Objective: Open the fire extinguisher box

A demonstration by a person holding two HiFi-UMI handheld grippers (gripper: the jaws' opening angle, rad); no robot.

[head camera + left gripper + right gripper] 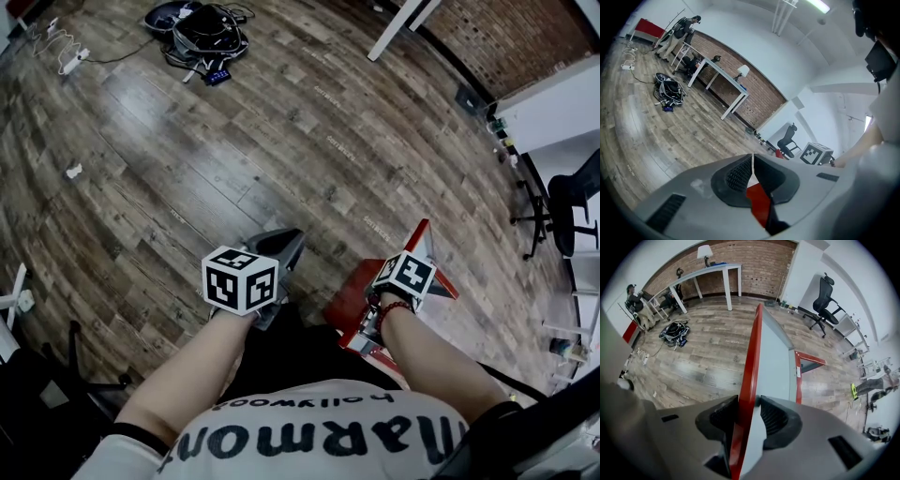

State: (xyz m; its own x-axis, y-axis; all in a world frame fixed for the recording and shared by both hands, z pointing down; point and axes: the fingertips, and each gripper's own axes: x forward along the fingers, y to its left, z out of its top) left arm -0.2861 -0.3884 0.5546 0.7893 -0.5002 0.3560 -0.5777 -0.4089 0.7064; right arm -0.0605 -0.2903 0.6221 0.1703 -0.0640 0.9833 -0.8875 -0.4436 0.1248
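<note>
Wood floor [187, 141] surrounds the red box [352, 300] at my feet. My right gripper [749, 401] has its fingers [776, 417] clamped on the door [773, 357] by its thin red edge. The left gripper [752, 159] has its fingers together, apparently empty. If I pull off the hinge's arc, I expect the edge to slip free or the unsteadied box to tip.

The left arm [197, 370] and right arm [441, 366] are reaching forward and down. The left gripper [752, 164] is holding its jaws together, and the right gripper [749, 408] is clamping a red lid edge [753, 352].
</note>
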